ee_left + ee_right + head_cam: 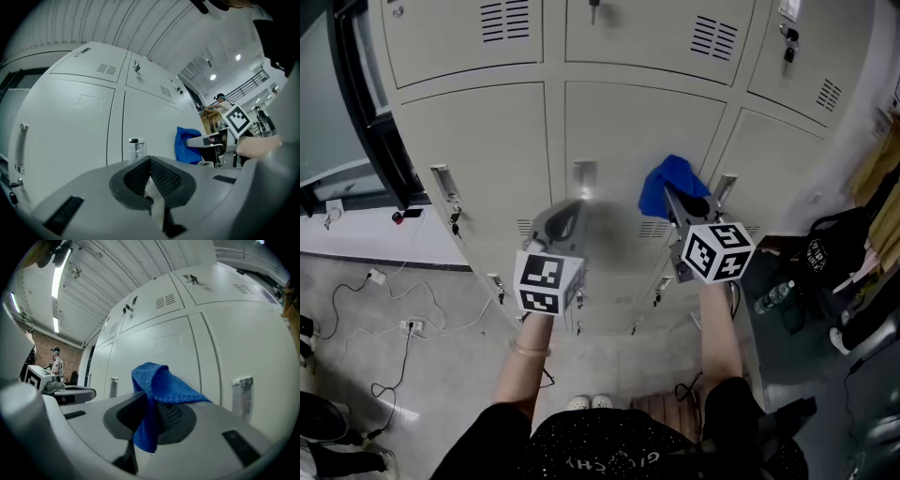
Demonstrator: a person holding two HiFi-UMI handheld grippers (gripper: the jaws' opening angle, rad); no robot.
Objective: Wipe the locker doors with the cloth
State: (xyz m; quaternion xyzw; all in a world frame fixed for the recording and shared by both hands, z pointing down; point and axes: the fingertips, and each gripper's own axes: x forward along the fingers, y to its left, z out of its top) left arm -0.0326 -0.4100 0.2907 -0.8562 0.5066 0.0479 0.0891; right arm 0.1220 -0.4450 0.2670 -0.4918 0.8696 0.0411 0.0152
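Head view: right gripper (677, 199) was raised at middle locker door (623, 131), with blue cloth (667, 183) bunched at its tip; contact with door couldn't be told. Right gripper view: jaws were clamped on cloth, fold draped over them. Left gripper (151, 176) had jaws pressed together, nothing between, pointing toward metal latch plate (134, 149) on same door.

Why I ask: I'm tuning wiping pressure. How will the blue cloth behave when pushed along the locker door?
Likely floppy: the blue cloth droops in folds over the right tongs. Probably light, since one pinch holds it up. Its knit weave may drag and bunch on the locker door rather than slide.
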